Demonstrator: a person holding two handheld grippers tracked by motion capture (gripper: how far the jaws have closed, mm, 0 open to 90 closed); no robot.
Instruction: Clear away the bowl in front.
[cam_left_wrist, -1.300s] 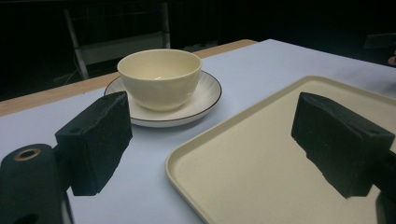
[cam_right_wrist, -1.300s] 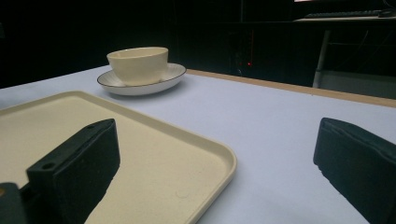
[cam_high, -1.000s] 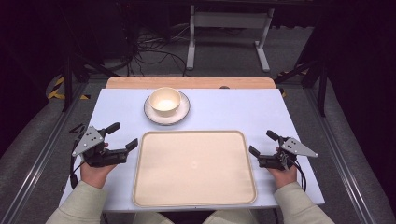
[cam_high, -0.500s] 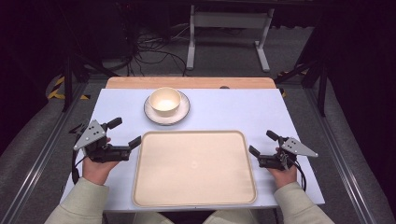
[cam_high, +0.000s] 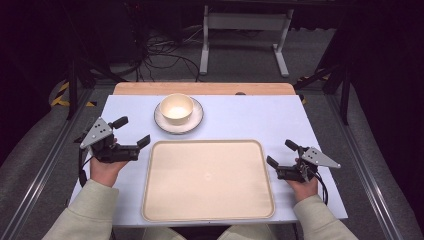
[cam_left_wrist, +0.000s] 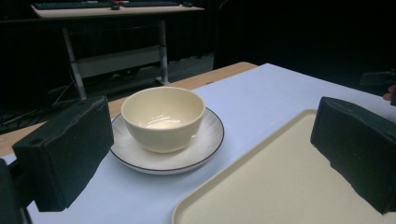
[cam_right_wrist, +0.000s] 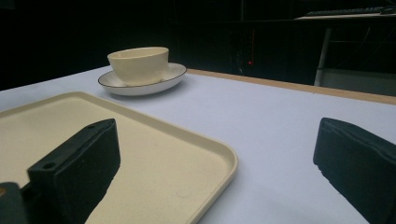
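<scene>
A cream bowl (cam_high: 176, 107) stands in a white saucer (cam_high: 192, 123) at the far middle of the table. A large cream tray (cam_high: 207, 180) lies bare in front of the person. My left gripper (cam_high: 131, 131) hovers left of the tray's far left corner, aimed at the bowl (cam_left_wrist: 162, 116); its jaws have just been opening and stand open with nothing between them. My right gripper (cam_high: 282, 153) rests open by the tray's right edge, with the tray (cam_right_wrist: 46, 126) and bowl (cam_right_wrist: 138, 58) ahead of it.
The pale blue table top (cam_high: 250, 117) has a wooden strip (cam_high: 200, 88) along its far edge. Beyond it, a metal desk frame (cam_high: 240, 30) and cables stand on the dark floor. Rails run along both sides of the table.
The left hand has lifted and moved a little away from the person, toward the bowl, and its jaws have spread wider. The right hand has stayed still.
</scene>
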